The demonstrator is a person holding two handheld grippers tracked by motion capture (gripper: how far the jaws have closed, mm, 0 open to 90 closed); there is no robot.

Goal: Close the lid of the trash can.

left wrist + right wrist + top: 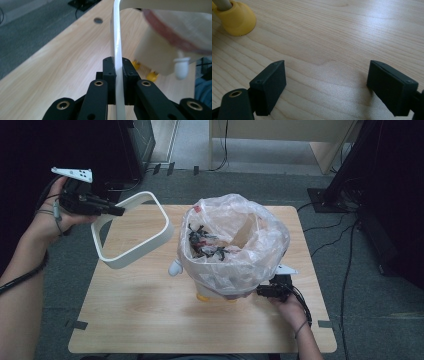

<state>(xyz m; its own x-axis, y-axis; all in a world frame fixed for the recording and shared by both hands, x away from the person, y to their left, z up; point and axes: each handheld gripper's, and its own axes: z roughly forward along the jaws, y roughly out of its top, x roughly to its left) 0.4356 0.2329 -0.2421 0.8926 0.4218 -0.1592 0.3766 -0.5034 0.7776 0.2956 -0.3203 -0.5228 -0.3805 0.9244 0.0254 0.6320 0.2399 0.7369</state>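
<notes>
We take the bin [220, 285] as landmark. Nearest us, right gripper [266, 291] rests low at the bin's right base, jaws spread, nothing between them. Beyond, left of the bin and clear above the table [135, 310], left gripper [119, 82] is clamped on the white ring [132, 231]. Ring tilted, its far corner towards the bag [250, 245]. We judge the left hand nearer for any further ring handling.
</notes>
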